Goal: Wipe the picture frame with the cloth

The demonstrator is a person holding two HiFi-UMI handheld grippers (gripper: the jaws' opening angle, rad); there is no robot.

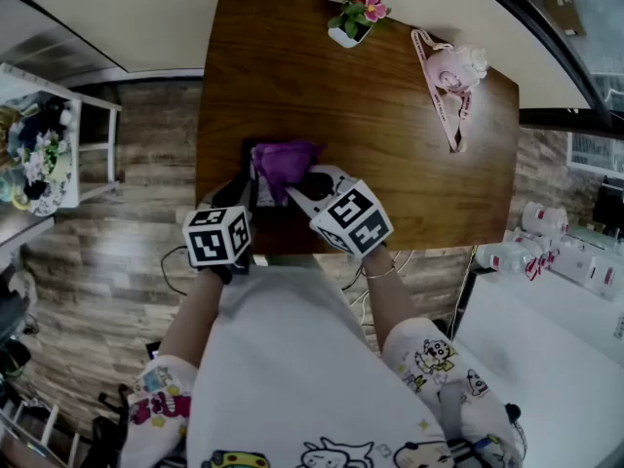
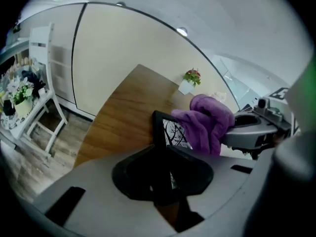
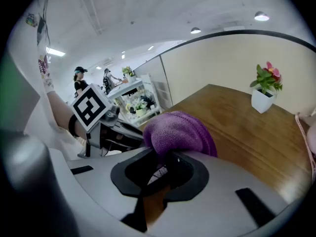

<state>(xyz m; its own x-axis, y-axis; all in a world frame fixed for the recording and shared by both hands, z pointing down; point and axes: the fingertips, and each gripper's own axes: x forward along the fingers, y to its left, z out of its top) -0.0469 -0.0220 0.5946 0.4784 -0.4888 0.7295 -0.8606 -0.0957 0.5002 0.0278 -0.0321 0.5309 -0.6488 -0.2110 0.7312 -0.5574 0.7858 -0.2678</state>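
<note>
We have the left gripper [image 2: 165, 174] with its jaws narrowly apart, clamped on the edge of the picture frame [image 1: 278, 227]; the frame sits at the 6 o'clock edge of the table [image 1: 390, 144]; our right gripper [image 3: 161, 174] has its jaws closed on the purple cloth [image 1: 283, 159], which bunches over the frame's 12 o'clock part, touching it; a flower pot [image 1: 353, 19] stands at the table's 12 o'clock edge, well apart from both.
</note>
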